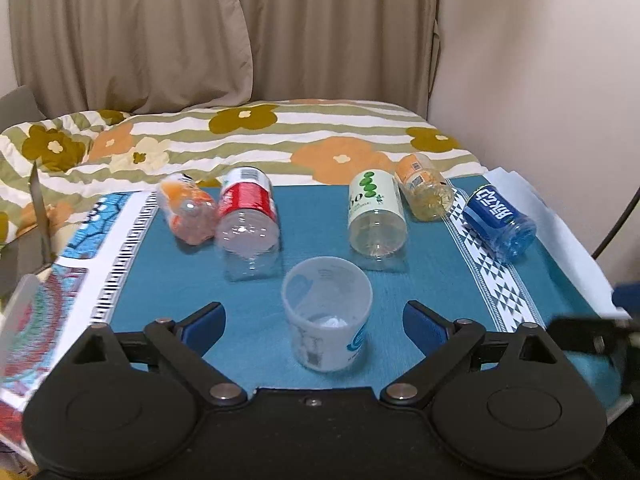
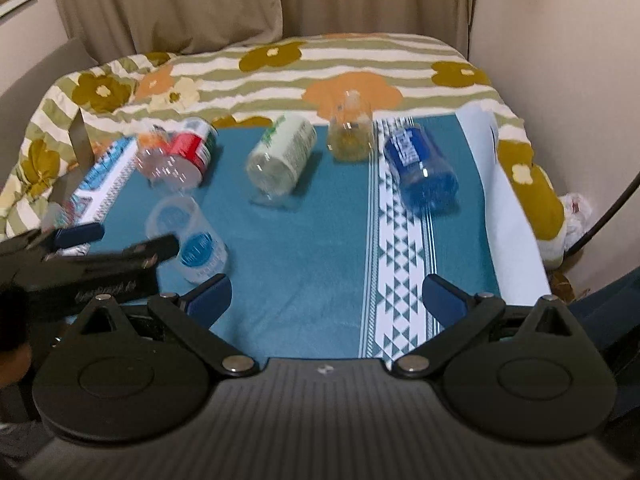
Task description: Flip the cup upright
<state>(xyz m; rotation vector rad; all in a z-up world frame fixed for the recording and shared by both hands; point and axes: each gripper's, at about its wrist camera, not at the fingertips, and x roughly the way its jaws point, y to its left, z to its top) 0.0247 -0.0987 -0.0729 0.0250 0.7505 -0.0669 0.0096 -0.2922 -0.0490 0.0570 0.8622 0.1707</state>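
Observation:
A translucent white plastic cup (image 1: 326, 312) with a blue logo stands upright on the teal cloth, mouth up. My left gripper (image 1: 314, 322) is open, with its blue pads on either side of the cup and apart from it. In the right wrist view the cup (image 2: 186, 236) stands at the left, partly behind the left gripper's fingers (image 2: 80, 234). My right gripper (image 2: 326, 298) is open and empty above bare cloth, to the right of the cup.
Several empty plastic bottles lie on their sides behind the cup: orange (image 1: 186, 212), red-labelled (image 1: 248, 216), white-and-green (image 1: 376, 212), yellow (image 1: 426, 186) and blue (image 1: 500, 216). White paper (image 2: 500, 200) covers the table's right edge. A flowered blanket (image 1: 280, 136) lies beyond.

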